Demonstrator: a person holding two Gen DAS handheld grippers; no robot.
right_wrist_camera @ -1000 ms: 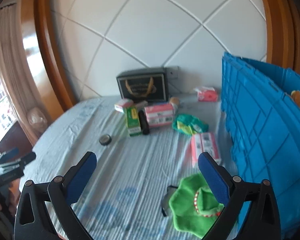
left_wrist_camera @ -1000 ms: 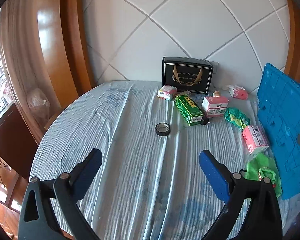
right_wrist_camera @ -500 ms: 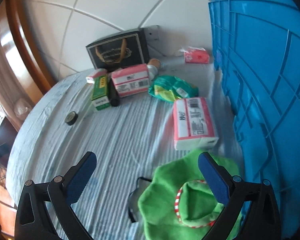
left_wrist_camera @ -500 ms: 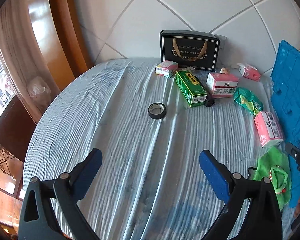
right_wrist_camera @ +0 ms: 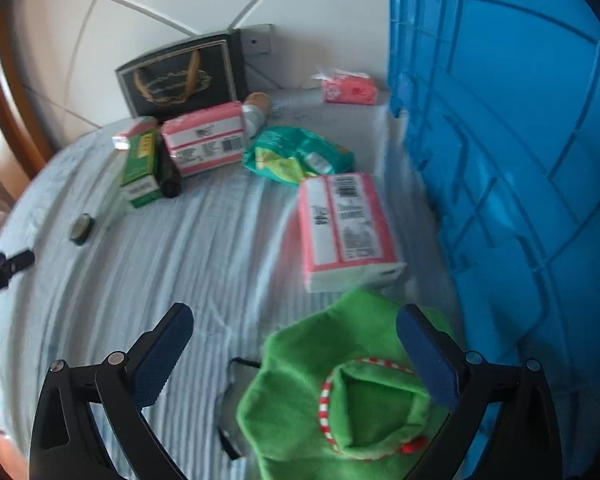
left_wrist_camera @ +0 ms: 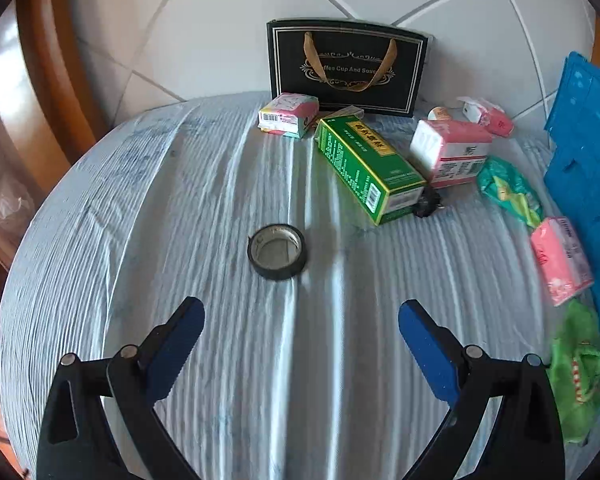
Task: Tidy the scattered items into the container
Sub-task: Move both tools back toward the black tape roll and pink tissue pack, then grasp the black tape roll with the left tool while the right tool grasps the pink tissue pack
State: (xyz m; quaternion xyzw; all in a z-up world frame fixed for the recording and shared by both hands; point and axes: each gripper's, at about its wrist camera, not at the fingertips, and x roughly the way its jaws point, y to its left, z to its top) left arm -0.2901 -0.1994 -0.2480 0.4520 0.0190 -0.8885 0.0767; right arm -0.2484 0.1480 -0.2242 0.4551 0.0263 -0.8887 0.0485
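Observation:
My left gripper (left_wrist_camera: 300,316) is open and empty, just short of a black tape roll (left_wrist_camera: 277,251) lying flat on the cloth. My right gripper (right_wrist_camera: 294,320) is open and empty over a green plush toy (right_wrist_camera: 340,392), which lies between its jaws beside the blue crate (right_wrist_camera: 520,160). A pink tissue pack (right_wrist_camera: 346,224) lies just beyond the toy. Farther back are a green box (left_wrist_camera: 366,168), a pink pack (left_wrist_camera: 450,152), a green snack bag (right_wrist_camera: 296,154) and a small pink pack (left_wrist_camera: 288,114).
The round table carries a striped light cloth (left_wrist_camera: 180,200). A black gift bag (left_wrist_camera: 346,66) stands against the tiled wall at the back. A small black bottle (right_wrist_camera: 168,172) lies beside the green box. A black-framed flat object (right_wrist_camera: 230,400) pokes out under the toy.
Both grippers moved forward and lower over the table. The left closed in on the tape roll; the right came down over the green toy. Both stayed open.

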